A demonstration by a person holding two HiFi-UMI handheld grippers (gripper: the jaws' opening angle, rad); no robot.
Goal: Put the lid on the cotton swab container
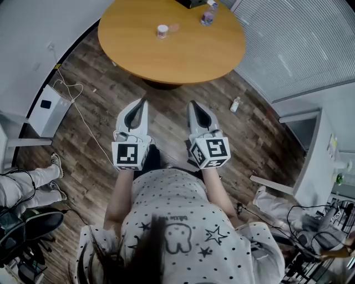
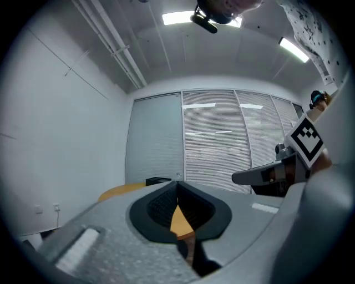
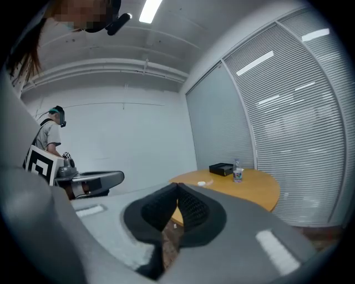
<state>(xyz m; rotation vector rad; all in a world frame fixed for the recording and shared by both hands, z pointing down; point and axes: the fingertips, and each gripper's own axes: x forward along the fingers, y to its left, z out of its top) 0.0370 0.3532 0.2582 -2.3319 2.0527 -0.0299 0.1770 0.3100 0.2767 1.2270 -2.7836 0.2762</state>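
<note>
The cotton swab container point(image 1: 162, 31) is a small white round tub standing on the round wooden table point(image 1: 183, 55), far ahead of both grippers. A pale, see-through lid point(image 1: 174, 26) lies just right of it. In the right gripper view the container point(image 3: 203, 183) is a tiny white spot on the table point(image 3: 255, 191). My left gripper point(image 1: 143, 101) and right gripper point(image 1: 191, 103) hang side by side over the floor, short of the table's near edge. Both are shut with nothing between the jaws. The left gripper point(image 2: 177, 184) points at the table point(image 2: 119, 191); so does the right gripper point(image 3: 177, 186).
A clear bottle point(image 1: 208, 14) and a black box point(image 1: 194, 3) sit at the table's far side. On the wooden floor are a white box point(image 1: 47, 108) with a cable at left and a small bottle point(image 1: 236, 104) at right. A seated person's legs point(image 1: 28, 183) are at left.
</note>
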